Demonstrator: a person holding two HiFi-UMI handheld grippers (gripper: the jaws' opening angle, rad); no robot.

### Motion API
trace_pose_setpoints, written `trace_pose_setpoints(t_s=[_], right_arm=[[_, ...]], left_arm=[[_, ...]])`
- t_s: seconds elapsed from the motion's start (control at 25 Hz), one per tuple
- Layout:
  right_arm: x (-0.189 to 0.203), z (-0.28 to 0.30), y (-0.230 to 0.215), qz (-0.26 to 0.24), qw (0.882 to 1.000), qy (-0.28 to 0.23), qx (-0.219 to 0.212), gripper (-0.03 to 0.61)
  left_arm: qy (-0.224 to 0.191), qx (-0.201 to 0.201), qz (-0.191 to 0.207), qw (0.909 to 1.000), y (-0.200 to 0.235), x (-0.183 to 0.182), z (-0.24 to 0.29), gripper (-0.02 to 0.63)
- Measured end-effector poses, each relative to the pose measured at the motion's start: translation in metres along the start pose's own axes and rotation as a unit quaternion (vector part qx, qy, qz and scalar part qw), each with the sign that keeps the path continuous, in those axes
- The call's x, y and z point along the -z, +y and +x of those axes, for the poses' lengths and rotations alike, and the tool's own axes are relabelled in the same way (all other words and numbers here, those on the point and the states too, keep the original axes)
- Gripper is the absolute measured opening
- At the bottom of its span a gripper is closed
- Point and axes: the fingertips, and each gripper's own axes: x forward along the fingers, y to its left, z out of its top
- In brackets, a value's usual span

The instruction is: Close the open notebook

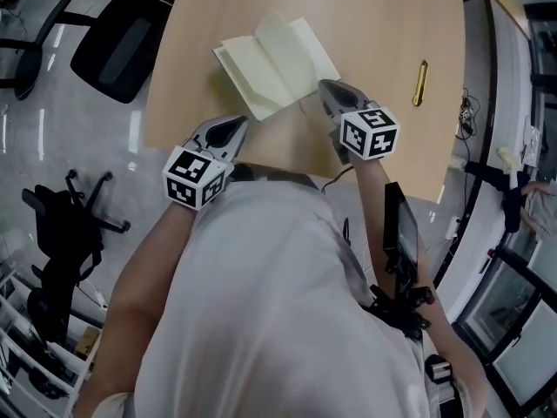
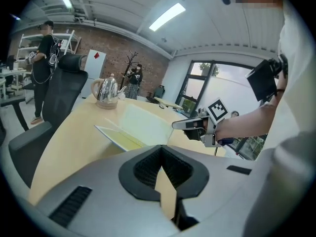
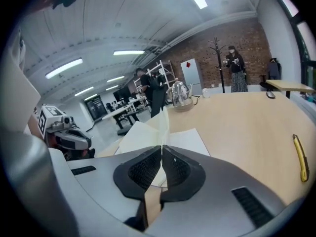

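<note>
The open notebook (image 1: 261, 66) with pale yellow pages lies on the wooden table (image 1: 383, 33), just beyond both grippers. Its right-hand leaf (image 1: 306, 49) is lifted off the table and stands up in the left gripper view (image 2: 148, 125). My right gripper (image 1: 325, 86) is at that leaf's near right edge with its jaws shut on the edge; in the right gripper view the leaf (image 3: 162, 125) rises straight from the closed tips (image 3: 161, 148). My left gripper (image 1: 235, 125) hovers over the table's near edge, short of the notebook's left page (image 2: 121, 139), jaws shut and holding nothing (image 2: 161, 149).
A yellow pen (image 1: 421, 83) lies on the table to the right of the notebook. A metal kettle (image 2: 107, 90) stands at the far end. A black office chair (image 1: 122, 42) is off the table's left side. People stand far back in the room.
</note>
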Motion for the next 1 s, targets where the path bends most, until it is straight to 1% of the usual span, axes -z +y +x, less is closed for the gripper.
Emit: trace_pose_setpoints(t_s=[0.16,0.32,0.56,0.76,0.92,1.0], right_arm=[[0.003,0.003,-0.024,0.026,1.000,-0.002,0.006,0.023],[0.013,0.010,-0.046,0.045,0.999,0.011,0.017,0.023],[0.032,0.022,-0.064,0.048,0.998,0.038,0.024,0.023],[0.049,0.037,-0.083,0.062,0.995,0.064,0.039,0.023],[0.061,0.045,-0.096,0.078,0.992,0.089,0.053,0.025],[0.065,0.046,-0.101,0.076,0.990,0.101,0.056,0.025]], left_arm=[[-0.002,-0.014,-0.003,0.9999,-0.006,-0.006,0.002,0.005],[0.000,-0.024,-0.004,0.9997,-0.010,-0.011,0.004,0.005],[-0.002,-0.029,-0.016,0.9995,-0.017,-0.021,0.011,0.005],[0.007,-0.022,-0.003,0.9997,-0.025,-0.029,0.020,0.005],[0.019,-0.022,0.006,0.9996,-0.031,-0.026,0.021,0.005],[0.023,-0.023,0.007,0.9994,-0.033,-0.023,0.022,0.005]])
